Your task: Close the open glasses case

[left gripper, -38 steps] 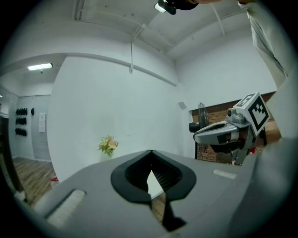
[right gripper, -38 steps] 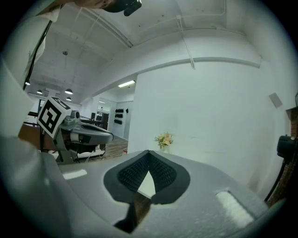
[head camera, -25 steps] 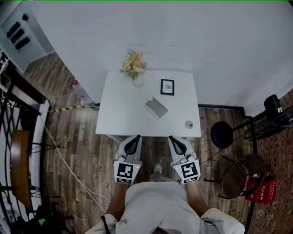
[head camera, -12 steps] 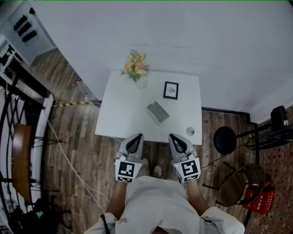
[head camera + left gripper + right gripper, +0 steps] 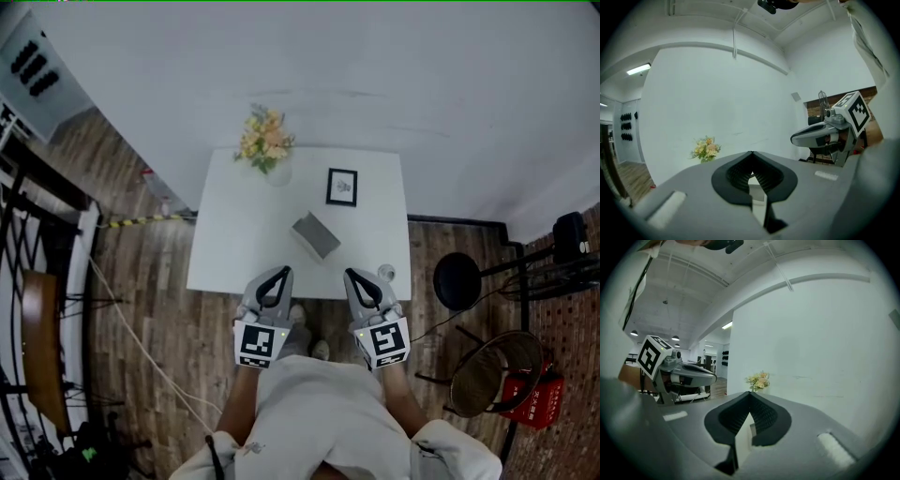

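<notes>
As the person stepped in over the last second, the left gripper (image 5: 279, 273) and right gripper (image 5: 352, 275) now sit at the near edge of the table (image 5: 225, 253). Approach looks about done, nothing touched yet. The case (image 5: 315, 233) lies mid-table, ahead of and between the two, apart from both. Both sets of jaws are pressed together and empty. Lid too small to read.

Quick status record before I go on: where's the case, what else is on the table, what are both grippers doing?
table: white, against the wall
glasses case: grey, mid-table; lid state too small to tell
other items: flowers, picture frame, small round object at the near right corner
left gripper: shut, empty, at the near edge
right gripper: shut, empty, alongside
</notes>
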A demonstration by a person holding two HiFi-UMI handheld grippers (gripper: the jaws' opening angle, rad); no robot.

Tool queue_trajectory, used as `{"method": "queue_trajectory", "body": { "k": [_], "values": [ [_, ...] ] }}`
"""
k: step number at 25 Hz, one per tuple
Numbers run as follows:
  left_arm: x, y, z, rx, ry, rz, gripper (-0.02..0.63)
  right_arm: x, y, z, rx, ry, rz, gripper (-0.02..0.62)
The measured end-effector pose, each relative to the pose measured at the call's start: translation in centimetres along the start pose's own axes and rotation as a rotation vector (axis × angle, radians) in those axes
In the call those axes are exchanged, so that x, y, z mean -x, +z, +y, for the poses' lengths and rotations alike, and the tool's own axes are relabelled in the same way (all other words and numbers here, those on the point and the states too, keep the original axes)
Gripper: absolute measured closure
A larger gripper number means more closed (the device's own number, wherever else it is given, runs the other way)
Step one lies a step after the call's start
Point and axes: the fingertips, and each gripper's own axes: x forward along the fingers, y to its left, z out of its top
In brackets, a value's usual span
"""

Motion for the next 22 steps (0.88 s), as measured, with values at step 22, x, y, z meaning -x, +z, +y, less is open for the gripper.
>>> {"method": "queue_trajectory", "body": {
  "k": [22],
  "values": [
    [-11.6, -4.4, 6.9, 0.037, -0.207, 0.016, 0.586, -11.0, -2.7, -5.2, -0.044, -0.188, 0.122, 0.592]
  ]
}}
